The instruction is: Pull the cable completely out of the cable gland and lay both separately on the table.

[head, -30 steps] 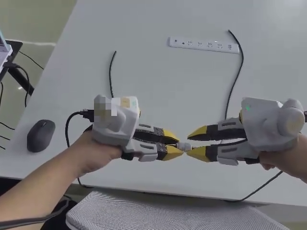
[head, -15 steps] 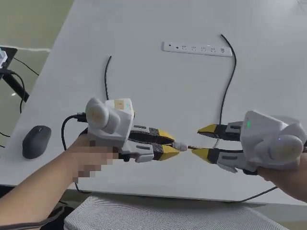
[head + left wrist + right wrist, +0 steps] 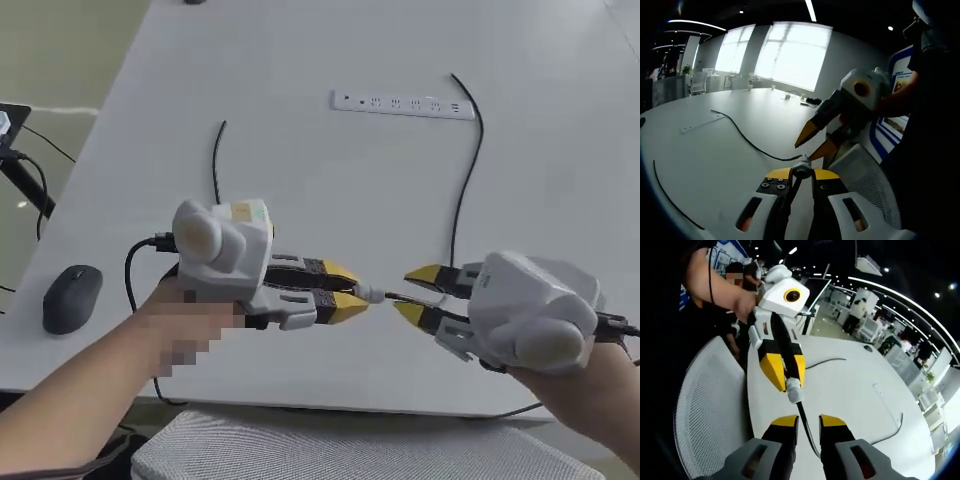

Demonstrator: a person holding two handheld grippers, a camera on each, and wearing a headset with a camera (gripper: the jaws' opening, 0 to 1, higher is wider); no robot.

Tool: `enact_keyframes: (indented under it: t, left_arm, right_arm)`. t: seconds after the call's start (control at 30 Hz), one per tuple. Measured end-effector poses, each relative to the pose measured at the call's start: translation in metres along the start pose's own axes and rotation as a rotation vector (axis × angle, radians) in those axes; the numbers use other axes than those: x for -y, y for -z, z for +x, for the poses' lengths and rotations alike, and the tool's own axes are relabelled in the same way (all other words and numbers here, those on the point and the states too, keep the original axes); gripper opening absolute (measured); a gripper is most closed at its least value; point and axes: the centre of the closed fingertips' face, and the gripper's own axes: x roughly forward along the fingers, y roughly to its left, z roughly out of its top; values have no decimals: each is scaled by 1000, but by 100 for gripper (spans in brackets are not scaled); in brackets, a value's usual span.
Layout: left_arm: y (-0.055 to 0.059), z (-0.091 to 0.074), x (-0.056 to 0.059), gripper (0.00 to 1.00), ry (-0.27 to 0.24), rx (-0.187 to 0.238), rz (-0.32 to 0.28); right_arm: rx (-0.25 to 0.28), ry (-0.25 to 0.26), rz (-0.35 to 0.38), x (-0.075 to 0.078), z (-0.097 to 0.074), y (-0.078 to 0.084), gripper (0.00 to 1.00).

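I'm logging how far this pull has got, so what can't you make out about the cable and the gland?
- Cable length left inside the cable gland: hidden by the gland's body and the jaws of the left tool.
- Cable's far end: head view, hidden behind the right tool; right gripper view, lost low between its jaws.
- Gland's thread and nut: too small in the head view.

Small white/grey cable gland [image 3: 372,294] is held above the table, clamped at the tips of the left gripper [image 3: 352,296], approx. level, nose pointed twd. the right gripper [image 3: 415,292]. Thin black cable [image 3: 393,297] is seated in the gland & is led straight out betw. the parted right jaws.
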Motion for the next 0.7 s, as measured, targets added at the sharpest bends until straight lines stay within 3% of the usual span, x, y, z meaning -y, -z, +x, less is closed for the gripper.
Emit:
enact_keyframes:
  t: [0.3,0.63,0.7]
  left_arm:
    - [1,4,2,15,-2,-12,3]
    - [4,5,1,15,-16,-15,5]
    - [4,5,0,15,-20,-14,7]
  right_arm:
    - [2,0,-13,-11,8,0,6]
    - [-1,33,-35,-10,10,2,1]
    - [4,41,-3,-8,11,1,1]
